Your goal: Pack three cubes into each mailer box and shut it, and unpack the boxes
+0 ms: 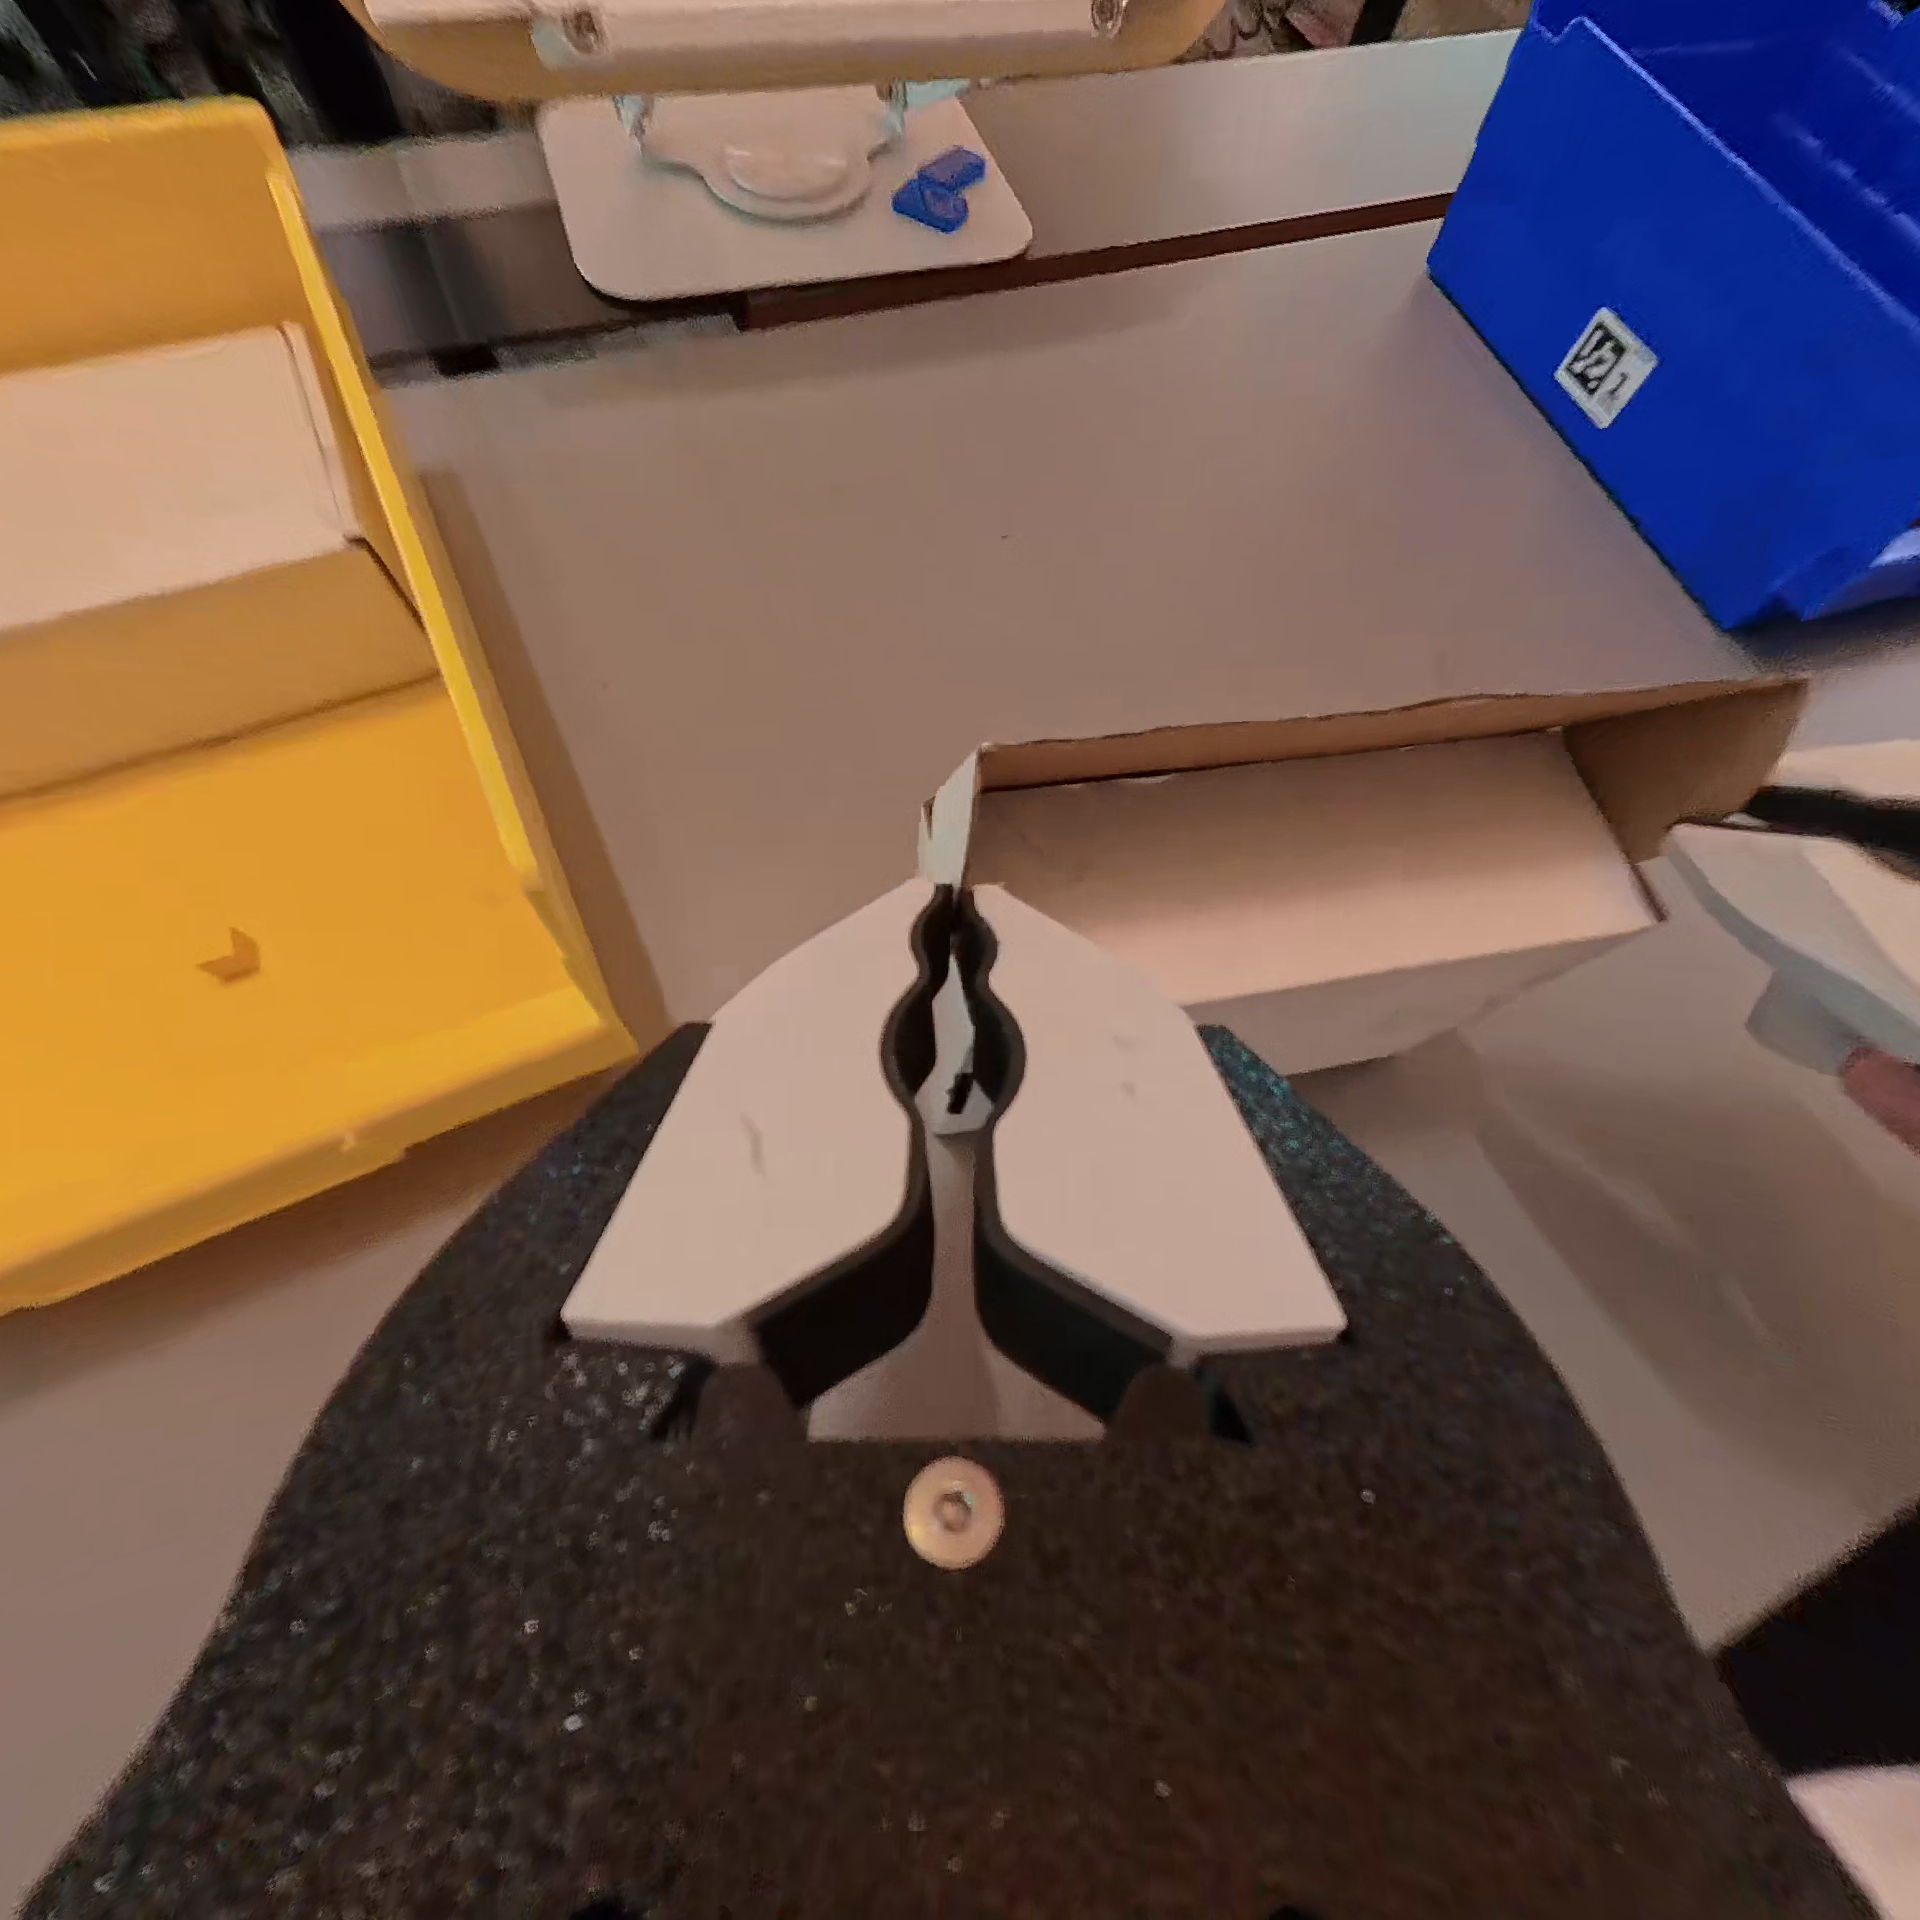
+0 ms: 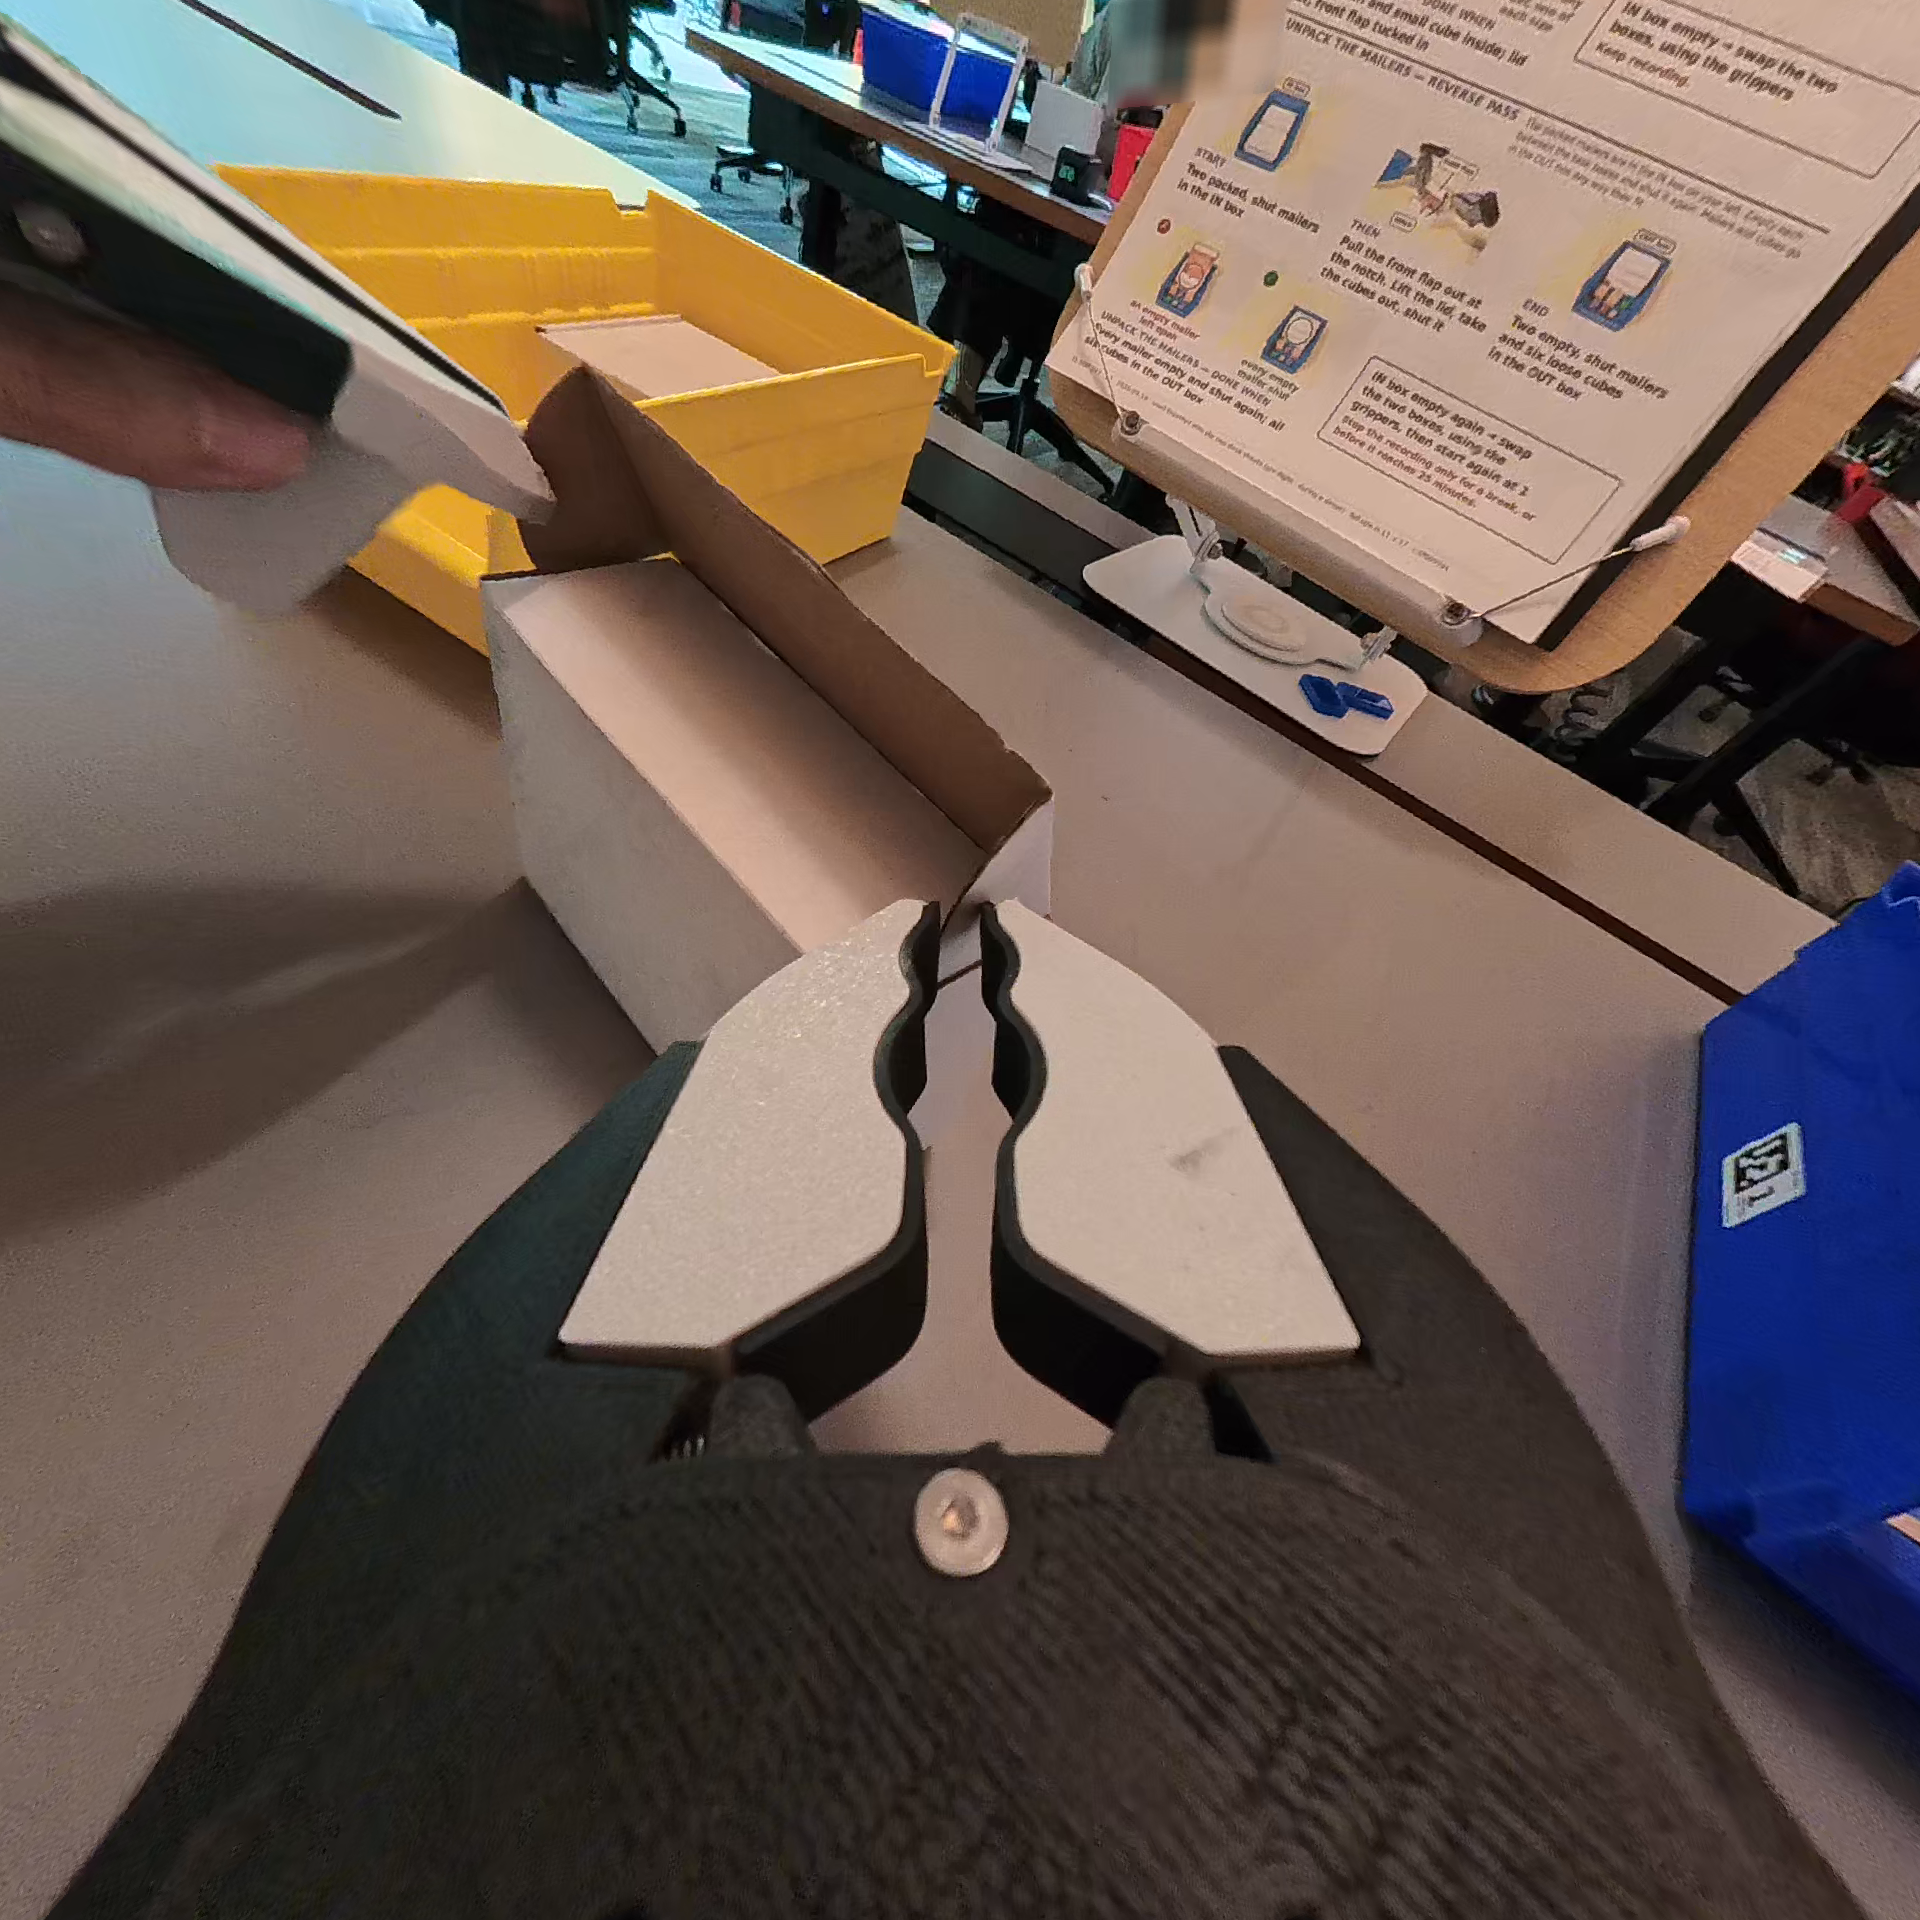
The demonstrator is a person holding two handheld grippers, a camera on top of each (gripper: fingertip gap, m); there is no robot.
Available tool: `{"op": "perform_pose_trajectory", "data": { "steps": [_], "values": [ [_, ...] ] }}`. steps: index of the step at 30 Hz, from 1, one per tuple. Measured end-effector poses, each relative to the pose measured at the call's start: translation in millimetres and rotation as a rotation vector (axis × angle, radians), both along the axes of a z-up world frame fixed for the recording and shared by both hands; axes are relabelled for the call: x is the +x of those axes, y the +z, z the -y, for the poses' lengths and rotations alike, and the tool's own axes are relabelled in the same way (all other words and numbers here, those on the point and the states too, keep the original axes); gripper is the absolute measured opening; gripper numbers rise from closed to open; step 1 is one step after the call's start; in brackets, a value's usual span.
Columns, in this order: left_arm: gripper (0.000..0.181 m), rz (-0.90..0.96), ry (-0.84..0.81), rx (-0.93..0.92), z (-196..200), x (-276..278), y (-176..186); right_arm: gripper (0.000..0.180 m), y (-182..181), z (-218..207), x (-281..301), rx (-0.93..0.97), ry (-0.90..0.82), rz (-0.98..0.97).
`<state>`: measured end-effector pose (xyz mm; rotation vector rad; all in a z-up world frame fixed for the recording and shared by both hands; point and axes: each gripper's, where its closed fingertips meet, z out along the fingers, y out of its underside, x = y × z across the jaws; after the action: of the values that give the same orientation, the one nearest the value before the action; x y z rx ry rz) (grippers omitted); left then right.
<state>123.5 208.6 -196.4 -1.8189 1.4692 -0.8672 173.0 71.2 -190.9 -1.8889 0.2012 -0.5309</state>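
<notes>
A white mailer box lies on the table, its lid down and its brown-lined front flap standing up along the far edge. My left gripper is shut on the flap's left end tab, and white card shows between its fingers. In the right wrist view the same box and flap run away to the upper left. My right gripper is closed to a narrow gap on the flap's near corner. The left gripper pinches the far end. No cubes are visible.
A yellow bin at the left holds another white mailer box; it also shows in the right wrist view. A blue bin stands at the right. An instruction board on a white stand is behind. The left gripper's tips are roughly 15 cm from the right gripper's.
</notes>
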Motion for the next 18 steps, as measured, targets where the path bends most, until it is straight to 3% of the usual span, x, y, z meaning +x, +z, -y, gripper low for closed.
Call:
{"op": "perform_pose_trajectory", "data": {
  "steps": [8,10,15,18],
  "values": [
    [0.002,-0.123,-0.061,-0.461,5.2,0.6,12.3,0.008,1.6,2.6,3.8,-0.012,-0.031,0.092],
    [0.002,-0.145,-0.067,-0.4,1.8,-0.6,7.4,0.007,2.0,-0.1,1.0,0.007,-0.014,0.085],
    [0.007,-0.06,-0.107,0.046,-5.2,2.7,0.1,0.007,2.4,-2.4,1.2,0.006,-0.001,0.082],
    [0.008,-0.046,-0.11,0.09,-3.5,7.2,-11.4,0.007,2.0,-1.7,0.7,0.006,0.006,0.065]
  ]
}}
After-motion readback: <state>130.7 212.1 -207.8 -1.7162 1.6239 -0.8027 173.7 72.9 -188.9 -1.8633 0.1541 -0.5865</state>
